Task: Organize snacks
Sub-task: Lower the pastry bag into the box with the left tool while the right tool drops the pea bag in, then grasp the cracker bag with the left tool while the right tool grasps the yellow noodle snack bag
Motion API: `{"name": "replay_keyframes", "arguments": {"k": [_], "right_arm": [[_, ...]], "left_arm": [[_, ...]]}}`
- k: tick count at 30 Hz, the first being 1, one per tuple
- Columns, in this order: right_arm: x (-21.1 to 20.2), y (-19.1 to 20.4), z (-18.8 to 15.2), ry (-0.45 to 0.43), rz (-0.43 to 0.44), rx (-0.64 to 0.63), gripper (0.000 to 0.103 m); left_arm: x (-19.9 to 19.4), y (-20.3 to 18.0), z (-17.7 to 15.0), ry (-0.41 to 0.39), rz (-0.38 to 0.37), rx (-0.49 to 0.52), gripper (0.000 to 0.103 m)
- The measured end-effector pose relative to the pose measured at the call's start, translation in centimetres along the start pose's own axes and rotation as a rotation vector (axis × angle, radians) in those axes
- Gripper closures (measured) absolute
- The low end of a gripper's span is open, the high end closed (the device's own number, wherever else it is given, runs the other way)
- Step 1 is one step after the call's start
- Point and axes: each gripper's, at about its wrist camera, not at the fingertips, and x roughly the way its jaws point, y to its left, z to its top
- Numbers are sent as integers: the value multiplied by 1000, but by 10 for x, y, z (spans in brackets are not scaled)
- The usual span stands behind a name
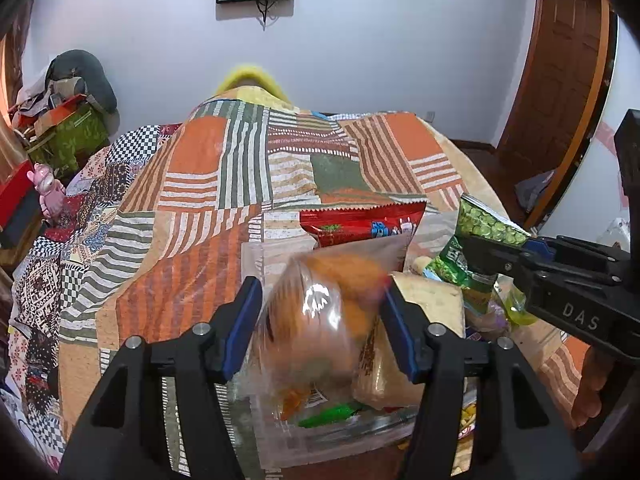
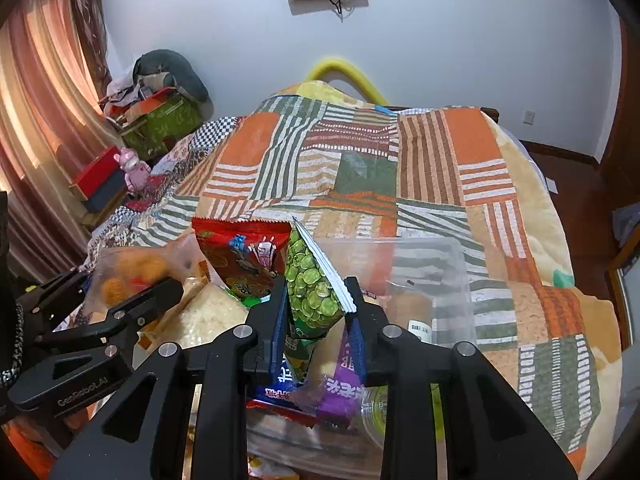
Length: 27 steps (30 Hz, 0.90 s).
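Note:
A clear bag of orange snacks (image 1: pixel 320 304) sits blurred between the blue pads of my left gripper (image 1: pixel 320 320), over a heap of packets. The pads stand a little off its sides, so the jaws are open. My right gripper (image 2: pixel 316 308) is shut on a green pea packet (image 2: pixel 312 280), held upright above a clear plastic container (image 2: pixel 460 264). In the left wrist view the right gripper (image 1: pixel 492 248) and its pea packet (image 1: pixel 484 224) show at the right. A red snack bag (image 2: pixel 244 256) stands behind them. Below lie a white packet (image 2: pixel 216 316), a purple packet (image 2: pixel 344 384) and a blue packet (image 2: pixel 276 390).
Everything rests on a bed with a patchwork quilt (image 2: pixel 460 168) that stretches away ahead. At the left are a pink toy (image 2: pixel 134 170), a red box (image 2: pixel 96 180) and a pile of boxes (image 2: pixel 160 116). A wooden door (image 1: pixel 560 80) stands at the right.

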Motion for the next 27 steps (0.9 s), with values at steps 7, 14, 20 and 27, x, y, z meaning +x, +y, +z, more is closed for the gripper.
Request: {"name": "replay_keyframes", "arguments": {"k": [7,14,20,27], "right_arm": [[-14,0,-3,-10,-5,-21,57],[-49,-7,-15,-39,14,-25,55],[-75,-13,-37,-43,2,-38,52],[-95,-22,-65,-21,3,-23,51]], "left_arm": [[-17,-1,1,-22,-24,-8,29],[-49,-8,-17,-32,-35,15,10],[-64,-24,-43,4,-51,33,5],[-50,-55,-78,110,-97,38,5]]}}
